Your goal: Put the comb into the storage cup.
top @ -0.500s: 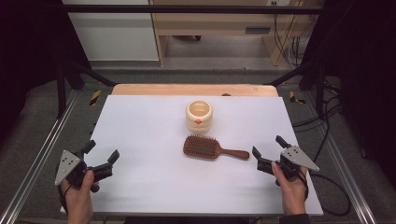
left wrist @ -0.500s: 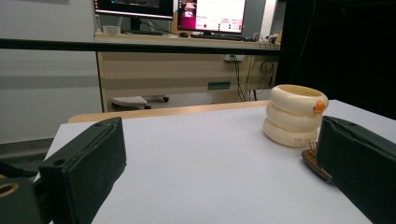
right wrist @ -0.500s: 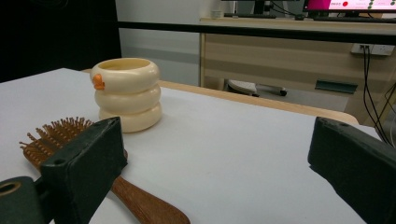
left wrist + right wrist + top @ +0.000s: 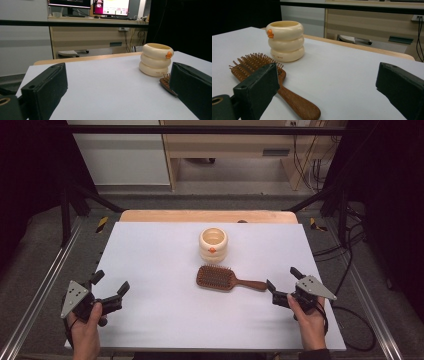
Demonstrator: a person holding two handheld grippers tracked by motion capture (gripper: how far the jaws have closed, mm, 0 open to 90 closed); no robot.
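High view: the right claw [image 4: 282, 287] now stands just beside the handle end of the brush [image 4: 227, 278], closer than half a second ago, with its jaws wide open and nothing between them. The brush lies flat on the bench [image 4: 160, 250], bristles up, just in front of the cup [image 4: 213, 244]. The left claw [image 4: 109, 290] waits open and empty at the left edge, so I judge the right one will take the handle next.

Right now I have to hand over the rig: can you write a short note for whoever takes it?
Left tool: open, empty, at the table's near left.
Right tool: open, empty, jaws next to the hairbrush handle's tip, not gripping.
Hairbrush lies bristles up, mid-table, handle towards the right tool.
Cream ringed cup stands upright just behind it.
Done: nothing handled yet.
Left: probably grasp the handle.
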